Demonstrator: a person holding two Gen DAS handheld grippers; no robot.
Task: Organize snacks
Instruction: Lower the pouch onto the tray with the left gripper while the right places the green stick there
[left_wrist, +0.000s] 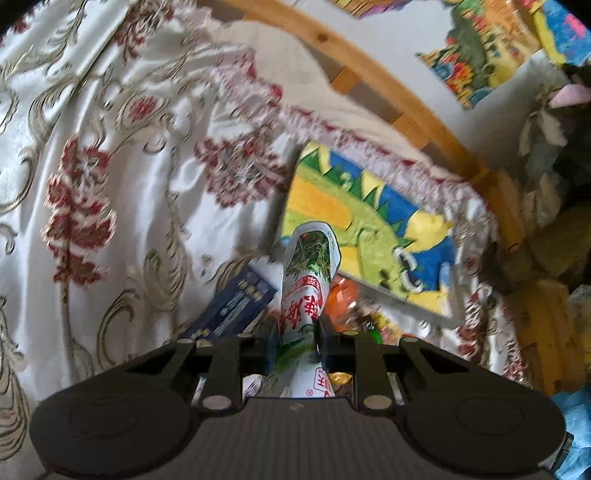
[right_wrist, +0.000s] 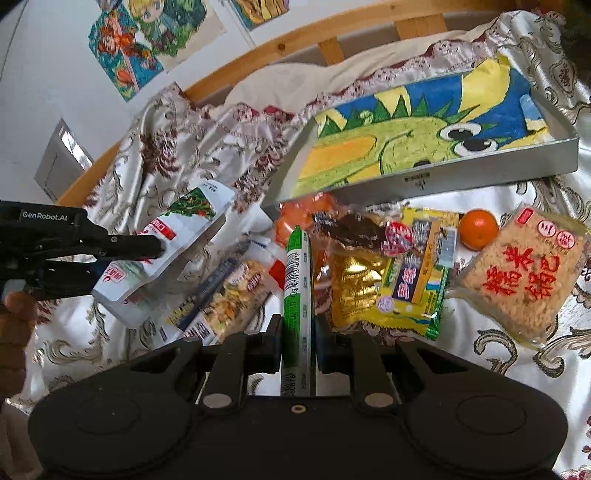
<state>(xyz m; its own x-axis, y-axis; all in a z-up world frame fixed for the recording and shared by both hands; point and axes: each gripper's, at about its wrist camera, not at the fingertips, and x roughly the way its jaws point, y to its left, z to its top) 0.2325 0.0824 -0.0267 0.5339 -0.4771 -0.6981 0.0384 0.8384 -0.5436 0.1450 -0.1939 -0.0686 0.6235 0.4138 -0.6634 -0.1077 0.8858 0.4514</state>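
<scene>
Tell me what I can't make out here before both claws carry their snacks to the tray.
- White snack packet, left wrist view: motion blur smears its print; the left claw covers its middle.
- Green stick, right wrist view: near end hidden behind the right claw.
- Tray, left wrist view: part blocked by the packet.
- Orange items, right wrist view: overlapped, unidentifiable.

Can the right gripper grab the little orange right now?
Probably not yet. The right gripper is shut on a green stick snack, so its jaws are full. The orange lies bare on the cloth beside the yellow packet, with nothing covering it.
</scene>
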